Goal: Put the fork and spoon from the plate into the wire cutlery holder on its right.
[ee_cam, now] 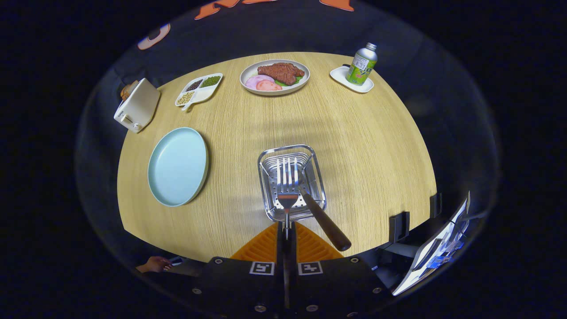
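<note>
My gripper (287, 235) is shut on the fork (287, 186), pinching its thin handle between both fingers. The fork's tines point forward and hang over the open top of the wire cutlery holder (316, 177), which stands just ahead of the fingers. A spoon with a dark brown handle (327, 223) stands in the holder, its handle leaning out over the near right corner. The light blue plate (177, 166) lies left of the holder with nothing on it.
Far side of the round wooden table (376, 146): a plate of meat and ham (274, 76), a divided dish of beans (198, 89), a white toaster (136, 105), a green bottle on a white coaster (361, 65). A hand (155, 264) rests by the near left edge.
</note>
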Motion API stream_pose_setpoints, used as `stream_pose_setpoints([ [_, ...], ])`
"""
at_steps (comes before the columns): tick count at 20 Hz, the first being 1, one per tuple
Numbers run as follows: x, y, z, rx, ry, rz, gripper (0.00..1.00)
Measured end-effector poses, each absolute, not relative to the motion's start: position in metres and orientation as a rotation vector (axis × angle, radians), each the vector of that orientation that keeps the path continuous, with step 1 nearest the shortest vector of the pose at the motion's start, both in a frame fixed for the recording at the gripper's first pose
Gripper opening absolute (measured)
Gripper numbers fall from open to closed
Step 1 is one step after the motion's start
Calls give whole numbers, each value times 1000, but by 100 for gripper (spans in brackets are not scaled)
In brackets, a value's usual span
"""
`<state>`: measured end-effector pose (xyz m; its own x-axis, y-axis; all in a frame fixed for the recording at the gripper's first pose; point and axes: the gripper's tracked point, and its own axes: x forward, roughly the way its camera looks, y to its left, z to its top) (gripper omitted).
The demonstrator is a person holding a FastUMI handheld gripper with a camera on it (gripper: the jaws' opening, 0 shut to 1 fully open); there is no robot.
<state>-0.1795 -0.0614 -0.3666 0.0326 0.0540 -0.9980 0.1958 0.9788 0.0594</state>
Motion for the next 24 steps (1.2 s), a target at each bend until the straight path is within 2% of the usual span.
stream_pose_setpoints([
  [8,-153,-63,-346,242,1449,-67,11],
  [10,-135,-63,-337,248,1366,-44,16],
  [12,-113,-65,-323,242,1260,-38,26],
  [13,-101,-68,-312,234,1202,-39,34],
  [14,-92,-70,-303,227,1150,-43,36],
  [15,-84,-71,-294,225,1117,-41,47],
  [16,-78,-72,-283,229,1083,-43,54],
  [17,-66,-73,-272,241,1038,-48,68],
  [19,-42,-75,-245,273,923,-58,83],
  [21,-15,-85,-213,270,771,-76,89],
  [24,10,-107,-170,175,576,-116,92],
])
